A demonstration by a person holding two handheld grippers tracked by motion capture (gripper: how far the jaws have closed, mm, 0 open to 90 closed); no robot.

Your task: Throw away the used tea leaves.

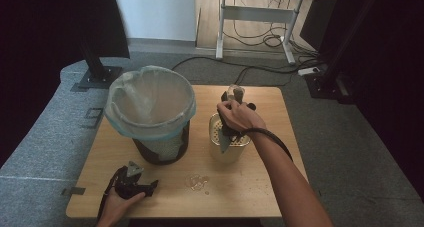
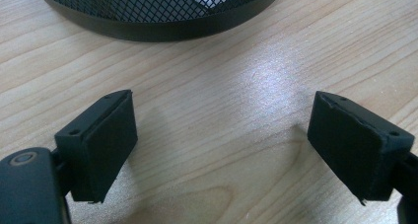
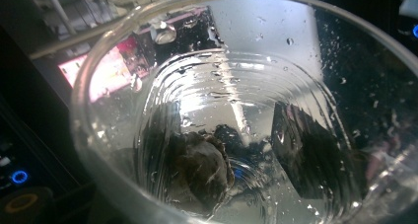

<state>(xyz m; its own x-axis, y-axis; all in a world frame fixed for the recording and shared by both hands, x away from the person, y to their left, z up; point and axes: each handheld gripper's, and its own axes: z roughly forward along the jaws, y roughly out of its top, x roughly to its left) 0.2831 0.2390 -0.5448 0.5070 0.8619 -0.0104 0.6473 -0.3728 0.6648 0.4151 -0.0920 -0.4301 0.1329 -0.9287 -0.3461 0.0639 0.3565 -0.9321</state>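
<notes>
My right gripper [image 1: 235, 99] is raised over the right half of the wooden table [image 1: 265, 187], shut on a clear wet cup [image 1: 236, 91]. In the right gripper view the cup [image 3: 246, 81] is tipped with its mouth toward the camera. A dark soggy lump [image 3: 199, 167] sits at its bottom, and the black jaws show through the wall on either side. Just below the hand stands a cream canister [image 1: 235, 151] with a perforated top. My left gripper [image 1: 136, 176] rests open on the table's front left, and its fingers [image 2: 103, 145] stand wide apart over bare wood.
A black mesh bin [image 1: 160, 147] lined with a pale plastic bag [image 1: 150, 104] stands at the table's left; its base [image 2: 162, 24] lies just ahead of my left gripper. A small wet patch [image 1: 196, 181] glistens near the front middle. Cables and a desk frame are on the floor behind.
</notes>
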